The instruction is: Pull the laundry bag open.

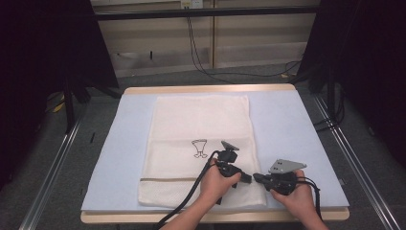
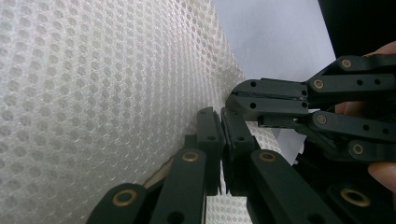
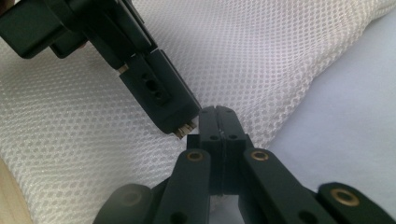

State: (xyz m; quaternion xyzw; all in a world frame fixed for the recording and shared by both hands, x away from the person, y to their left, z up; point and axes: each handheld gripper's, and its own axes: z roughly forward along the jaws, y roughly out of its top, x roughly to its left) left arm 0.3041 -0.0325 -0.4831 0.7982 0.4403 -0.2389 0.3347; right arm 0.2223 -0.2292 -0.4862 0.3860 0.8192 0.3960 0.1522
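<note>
A white mesh bag [image 1: 201, 124] with a small black drawing [image 1: 199, 147] lies flat on the pale blue mat [image 1: 287, 124]. A brownish zip line [image 1: 167, 179] crosses its near end. My left gripper [image 1: 248, 178] and right gripper [image 1: 257, 178] meet tip to tip at the bag's near right edge. In the left gripper view my left gripper [image 2: 219, 116] is shut over the mesh [image 2: 93, 93]. The right gripper view shows a small pale tab [image 3: 184, 130] pinched in the left gripper's tip. My right gripper [image 3: 217, 112] is shut at the bag's edge [image 3: 280, 93], apparently on the mesh.
The mat covers a wooden table [image 1: 210, 89] whose near edge runs just under both hands. Bare mat lies left and right of the bag. Metal rails [image 1: 52, 167] flank the table, and cables [image 1: 201, 57] lie on the floor beyond it.
</note>
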